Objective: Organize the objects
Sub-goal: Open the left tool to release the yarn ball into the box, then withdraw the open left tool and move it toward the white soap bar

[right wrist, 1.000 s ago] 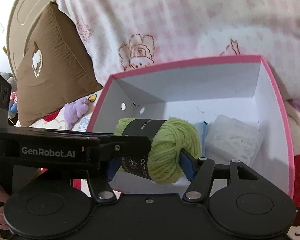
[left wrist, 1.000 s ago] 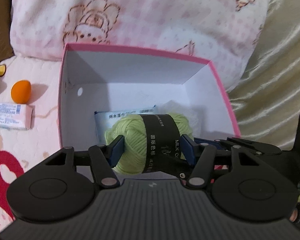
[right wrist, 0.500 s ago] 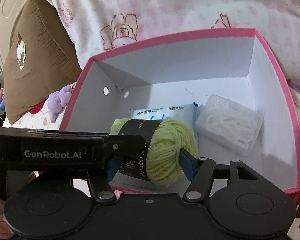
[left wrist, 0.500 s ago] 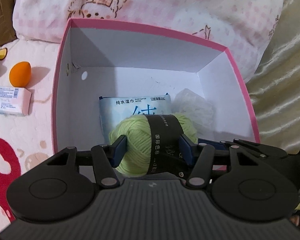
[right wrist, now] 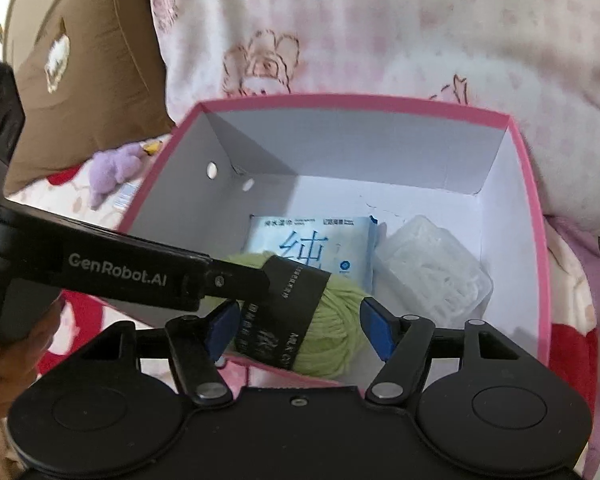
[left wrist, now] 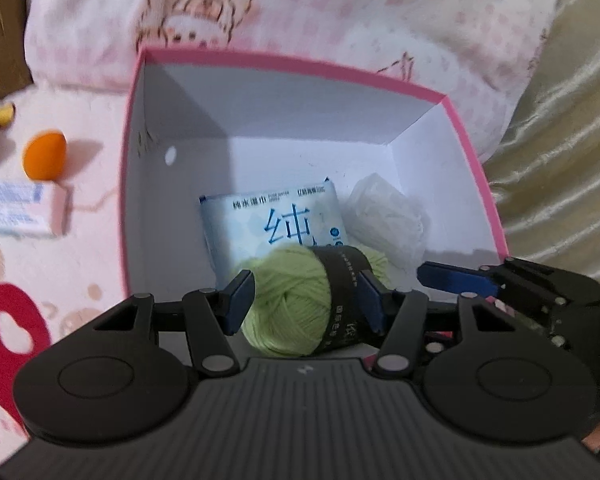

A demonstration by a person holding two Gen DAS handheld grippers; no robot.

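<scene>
Green yarn ball [left wrist: 300, 312] low in the centre of the frame, hanging over the near edge of the pink box [left wrist: 484, 184]. Left gripper [left wrist: 304, 300] clamped on it, blue pads pressed into wool and black band. Right gripper [right wrist: 296, 328] around the same ball in its own view, jaws opening, right pad [right wrist: 374, 328] standing just clear of the wool (left side hidden behind the other tool). Inside the box: wet-wipes pack [left wrist: 272, 220] mid-frame, clear plastic case [right wrist: 432, 276] to its right. Orange sponge [left wrist: 44, 154] and small pink carton [left wrist: 24, 208] at far left on the bedding.
</scene>
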